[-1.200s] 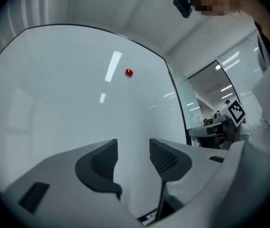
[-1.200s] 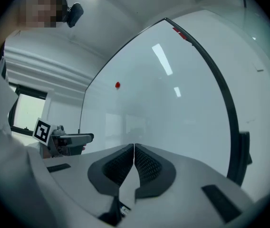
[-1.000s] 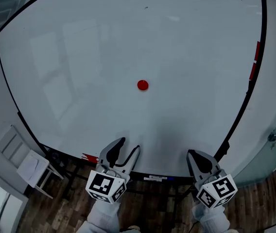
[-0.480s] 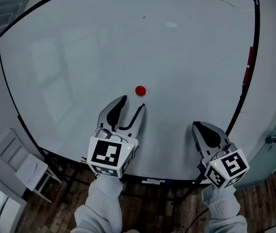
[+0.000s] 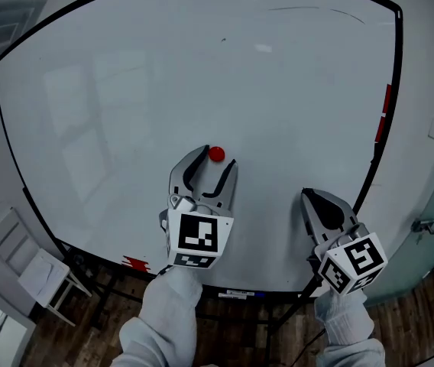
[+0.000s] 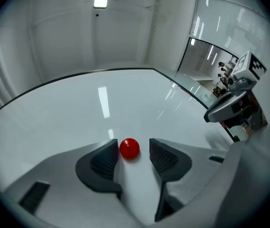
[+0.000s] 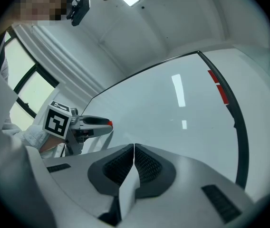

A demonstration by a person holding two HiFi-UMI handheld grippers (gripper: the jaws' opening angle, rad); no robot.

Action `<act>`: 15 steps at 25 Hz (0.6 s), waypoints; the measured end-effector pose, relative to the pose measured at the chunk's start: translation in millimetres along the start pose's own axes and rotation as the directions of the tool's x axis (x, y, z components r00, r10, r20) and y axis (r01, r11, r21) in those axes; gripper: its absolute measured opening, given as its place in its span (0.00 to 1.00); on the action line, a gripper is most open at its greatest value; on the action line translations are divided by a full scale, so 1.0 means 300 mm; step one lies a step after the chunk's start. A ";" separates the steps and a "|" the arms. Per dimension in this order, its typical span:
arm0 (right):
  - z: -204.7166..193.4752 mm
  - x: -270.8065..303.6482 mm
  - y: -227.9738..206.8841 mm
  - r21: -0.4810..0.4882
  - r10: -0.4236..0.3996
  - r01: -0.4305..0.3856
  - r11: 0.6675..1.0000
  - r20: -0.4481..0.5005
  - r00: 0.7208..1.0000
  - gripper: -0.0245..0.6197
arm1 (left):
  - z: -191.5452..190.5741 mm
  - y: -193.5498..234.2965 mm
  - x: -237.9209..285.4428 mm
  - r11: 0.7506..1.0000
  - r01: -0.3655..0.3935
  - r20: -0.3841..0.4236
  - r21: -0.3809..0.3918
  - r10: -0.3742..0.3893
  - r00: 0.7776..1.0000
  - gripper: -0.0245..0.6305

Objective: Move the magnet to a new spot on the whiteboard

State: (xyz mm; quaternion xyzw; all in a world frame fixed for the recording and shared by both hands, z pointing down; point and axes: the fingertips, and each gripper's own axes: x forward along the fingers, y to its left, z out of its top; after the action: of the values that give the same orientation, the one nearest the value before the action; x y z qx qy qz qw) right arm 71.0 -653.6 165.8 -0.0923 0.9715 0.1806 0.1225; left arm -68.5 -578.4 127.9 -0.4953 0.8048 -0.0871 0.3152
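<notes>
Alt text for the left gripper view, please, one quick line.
The left gripper, jaws open, straddles the round red magnet on the whiteboard, not yet closed on it. The right gripper shows at the far right.

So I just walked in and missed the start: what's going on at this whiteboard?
A person stands at a whiteboard with a hand-held gripper in each hand. The left hand-held gripper has its jaws apart on either side of the red magnet, which sits on the board between them; they have not closed on it. The right hand-held gripper is shut and empty, held at the lower right near the board's edge.
</notes>
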 end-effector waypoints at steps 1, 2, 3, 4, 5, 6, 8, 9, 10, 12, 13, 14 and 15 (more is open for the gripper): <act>0.000 0.000 -0.002 -0.001 -0.002 0.002 1.000 0.001 1.000 0.08 | -0.001 0.003 0.003 1.000 -0.013 -0.002 0.005 0.013 1.000 0.35; 0.000 -0.001 -0.003 -0.002 -0.003 0.003 1.000 0.003 1.000 0.08 | -0.002 0.007 0.005 1.000 -0.026 -0.003 0.008 0.026 1.000 0.32; 0.000 -0.001 -0.004 -0.002 -0.004 0.004 1.000 0.005 1.000 0.08 | -0.004 0.011 0.006 0.999 -0.038 -0.003 0.011 0.038 0.999 0.30; 0.000 -0.001 -0.004 -0.003 -0.005 0.005 1.000 0.006 1.000 0.08 | -0.006 0.012 0.005 0.999 -0.047 -0.002 0.017 0.047 0.999 0.30; -0.003 -0.001 -0.004 -0.004 -0.006 0.006 1.000 0.006 1.000 0.08 | -0.006 0.010 0.005 0.998 -0.051 -0.002 0.027 0.051 0.999 0.30; -0.007 -0.001 -0.004 -0.005 -0.007 0.007 1.000 0.005 1.000 0.08 | -0.007 0.004 0.005 0.998 -0.051 -0.003 0.039 0.051 0.999 0.29; -0.016 0.000 -0.005 -0.001 -0.010 0.010 1.000 0.003 1.000 0.08 | -0.006 -0.006 0.007 0.997 -0.049 -0.005 0.057 0.049 0.999 0.23; -0.020 0.001 -0.005 0.003 -0.012 0.012 1.000 0.002 1.000 0.08 | -0.006 -0.008 0.007 0.997 -0.047 -0.003 0.055 0.047 0.999 0.23; -0.023 0.001 -0.006 0.005 -0.013 0.013 1.000 0.001 1.000 0.08 | -0.006 -0.008 0.008 0.998 -0.043 -0.001 0.048 0.044 0.999 0.23; -0.026 0.000 -0.006 0.005 -0.014 0.014 1.000 0.001 1.000 0.08 | -0.007 -0.006 0.008 0.999 -0.034 0.000 0.041 0.034 0.999 0.23; -0.027 -0.001 -0.006 0.005 -0.015 0.015 1.000 0.001 1.000 0.08 | -0.007 -0.006 0.008 0.999 -0.030 -0.002 0.042 0.030 1.000 0.23; -0.028 -0.002 -0.005 0.005 -0.015 0.015 1.000 0.001 1.000 0.08 | -0.008 -0.006 0.008 0.999 -0.025 -0.003 0.040 0.025 1.000 0.23; -0.030 -0.004 -0.003 0.005 -0.016 0.016 1.000 0.000 1.000 0.08 | -0.007 -0.005 0.007 0.999 -0.018 -0.001 0.026 0.018 1.000 0.23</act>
State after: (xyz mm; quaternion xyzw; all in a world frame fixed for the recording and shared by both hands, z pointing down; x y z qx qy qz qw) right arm 70.5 -657.7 173.9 -0.0997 0.9713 0.1770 0.1240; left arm -69.2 -581.3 129.4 -0.4837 0.8083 -0.0953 0.3218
